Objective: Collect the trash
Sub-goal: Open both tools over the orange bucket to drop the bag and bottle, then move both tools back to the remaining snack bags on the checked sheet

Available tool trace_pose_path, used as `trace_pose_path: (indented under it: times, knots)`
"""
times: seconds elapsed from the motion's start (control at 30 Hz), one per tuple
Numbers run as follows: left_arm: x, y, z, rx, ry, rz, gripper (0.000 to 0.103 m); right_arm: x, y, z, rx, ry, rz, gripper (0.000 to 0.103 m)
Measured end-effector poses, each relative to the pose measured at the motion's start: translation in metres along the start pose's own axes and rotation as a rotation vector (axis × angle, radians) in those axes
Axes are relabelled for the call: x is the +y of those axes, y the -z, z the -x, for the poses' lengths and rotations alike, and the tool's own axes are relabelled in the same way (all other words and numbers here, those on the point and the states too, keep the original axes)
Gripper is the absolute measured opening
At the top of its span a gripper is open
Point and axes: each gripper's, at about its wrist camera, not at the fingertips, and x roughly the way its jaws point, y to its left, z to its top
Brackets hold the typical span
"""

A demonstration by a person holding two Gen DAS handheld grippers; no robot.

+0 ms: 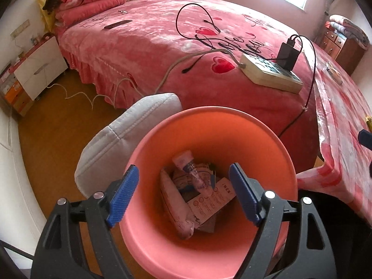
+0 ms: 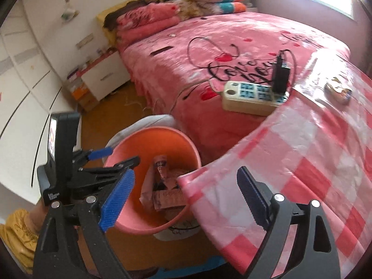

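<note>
A pink trash bin (image 1: 162, 237) stands on the floor by the table corner and holds several crumpled wrappers and paper packets (image 1: 197, 193). My left gripper (image 1: 183, 195) hangs open and empty right over the bin's mouth. It also shows in the right wrist view (image 2: 111, 158), above the bin (image 2: 130, 223). My right gripper (image 2: 186, 197) is open and empty, over the corner of the pink checked tablecloth (image 2: 302, 174). A small wrapper-like item (image 2: 338, 90) lies at the far side of the table.
A pink bed (image 1: 144, 41) lies behind the bin, with a power strip (image 1: 269, 74), a charger and cables on it. A white cushioned stool (image 1: 121, 134) touches the bin's left side. A white nightstand (image 1: 39, 69) stands far left on the wooden floor.
</note>
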Motion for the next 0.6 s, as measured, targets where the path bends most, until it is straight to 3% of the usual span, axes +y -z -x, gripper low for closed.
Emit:
trace_pose_path:
  times: [0.6]
  knots:
    - [-0.039, -0.009, 0.019, -0.023, 0.077, -0.062, 0.084, -0.037, 0.023, 0.018, -0.05, 0.056, -0.091, 0.089]
